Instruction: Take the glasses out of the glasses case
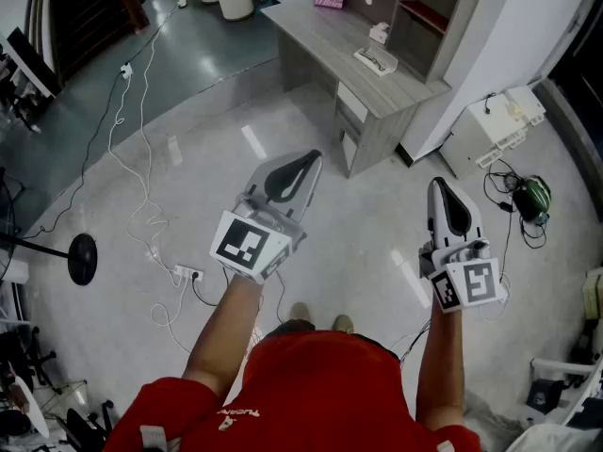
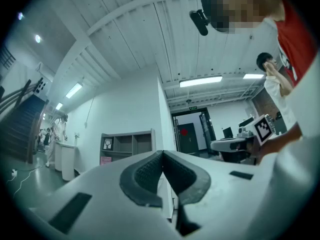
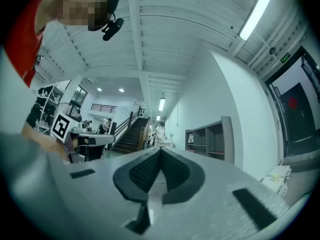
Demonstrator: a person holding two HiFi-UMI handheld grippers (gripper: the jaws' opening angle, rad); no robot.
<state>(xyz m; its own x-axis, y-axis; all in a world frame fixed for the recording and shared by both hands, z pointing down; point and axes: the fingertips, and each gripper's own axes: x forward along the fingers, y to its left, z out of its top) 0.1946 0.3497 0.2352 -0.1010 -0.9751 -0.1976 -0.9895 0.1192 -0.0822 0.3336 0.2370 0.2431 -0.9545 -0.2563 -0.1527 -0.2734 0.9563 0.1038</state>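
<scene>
No legible text — anywhere

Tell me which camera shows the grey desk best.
The head view: it looks down on the desk, showing its top and drawer fronts. Both gripper views show only the shelf unit by it; the desk itself cannot be made out there.

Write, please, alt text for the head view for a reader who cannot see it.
Seen from above, a person in a red shirt stands on a pale glossy floor holding out the left gripper and right gripper, both shut and empty. A grey desk stands beyond them.
</scene>
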